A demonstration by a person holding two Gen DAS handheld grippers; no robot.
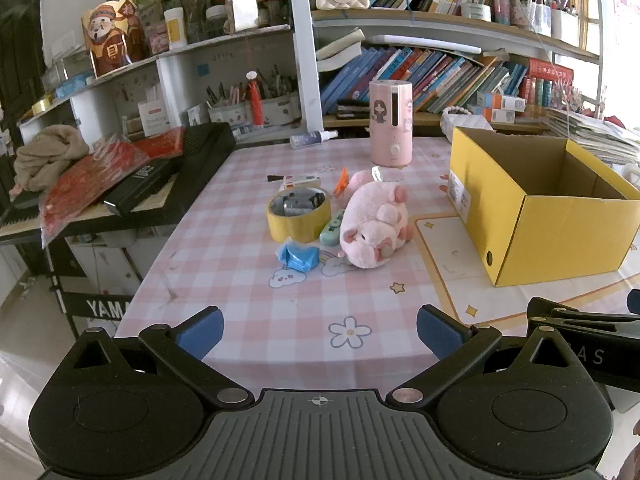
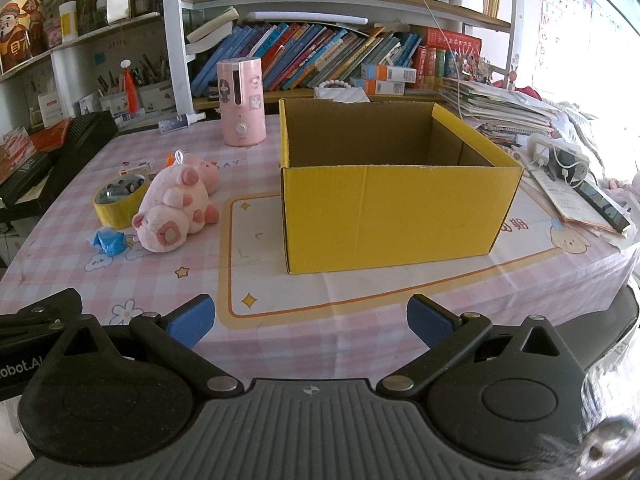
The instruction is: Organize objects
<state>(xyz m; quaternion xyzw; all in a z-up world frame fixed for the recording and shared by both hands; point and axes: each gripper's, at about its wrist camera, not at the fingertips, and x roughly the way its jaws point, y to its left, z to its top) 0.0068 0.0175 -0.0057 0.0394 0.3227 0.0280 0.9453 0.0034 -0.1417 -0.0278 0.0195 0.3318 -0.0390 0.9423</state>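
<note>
- Fingers of your left gripper [image 1: 320, 332] and right gripper [image 2: 311, 322] are spread wide, nothing between them, above the table [image 2: 320, 320].
- Your yellow box [image 2: 400, 208] stands open.
- Left of it lie a pink plush pig [image 1: 374, 224], a tape roll [image 1: 299, 216] and a blue wrapper [image 1: 298, 257].

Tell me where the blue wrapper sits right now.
The blue wrapper lies on the checked tablecloth, just in front of the yellow tape roll and left of the pink plush pig.
</note>
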